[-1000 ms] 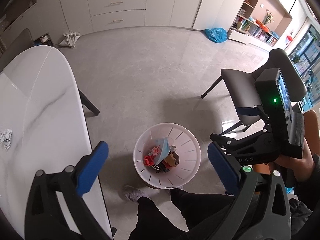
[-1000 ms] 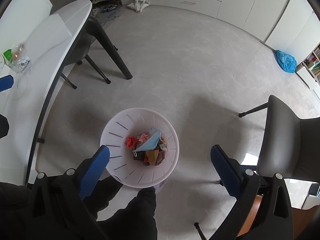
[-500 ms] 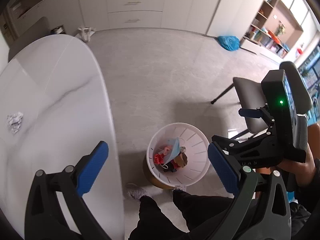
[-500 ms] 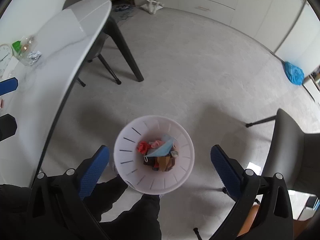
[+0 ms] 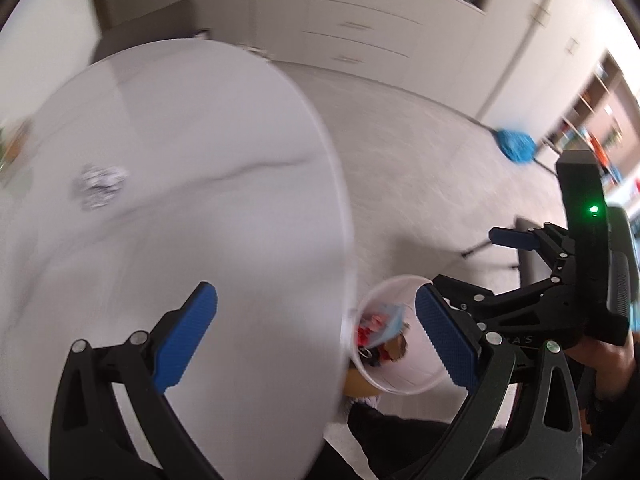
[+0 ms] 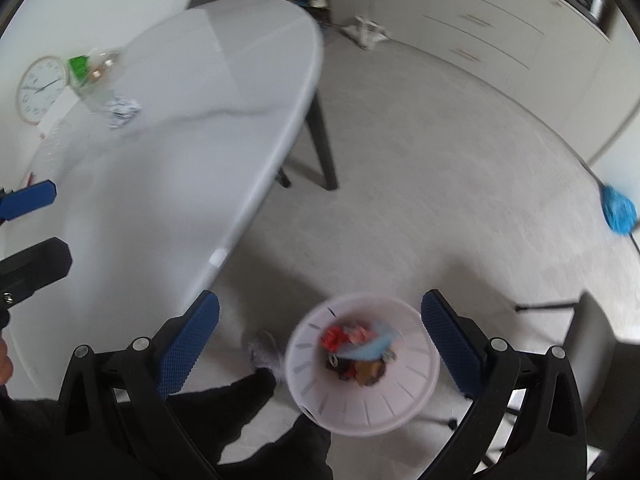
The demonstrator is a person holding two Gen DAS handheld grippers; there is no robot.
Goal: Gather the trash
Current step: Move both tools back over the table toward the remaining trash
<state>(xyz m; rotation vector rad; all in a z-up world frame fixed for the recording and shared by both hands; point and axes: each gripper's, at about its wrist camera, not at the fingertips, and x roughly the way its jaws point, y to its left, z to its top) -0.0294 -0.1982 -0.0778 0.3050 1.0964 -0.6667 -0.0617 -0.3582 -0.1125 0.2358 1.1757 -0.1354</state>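
A white slotted trash basket [image 6: 416, 396] [image 5: 416, 380] stands on the floor beside the table, with a blue face mask and red and brown scraps inside. A crumpled white paper ball [image 5: 100, 184] [image 6: 124, 112] lies on the white oval table [image 5: 180, 200] [image 6: 168, 168]. My left gripper [image 5: 316, 332] is open and empty, hanging over the table's near edge. My right gripper [image 6: 320, 340] is open and empty above the basket; it also shows at the right of the left wrist view [image 5: 516, 240]. Both views are motion-blurred.
A clear bottle with a green label [image 6: 92, 76] and a round wall clock [image 6: 40, 88] sit at the table's far end. A grey chair [image 6: 592, 344] stands right of the basket. A blue bag [image 6: 618, 210] lies on the floor. The person's dark-clothed legs [image 6: 248, 420] are beside the basket.
Both grippers have swung left toward the table. The paper ball now sits nearer the middle of both views and the basket has slid right and down. Both stay open.
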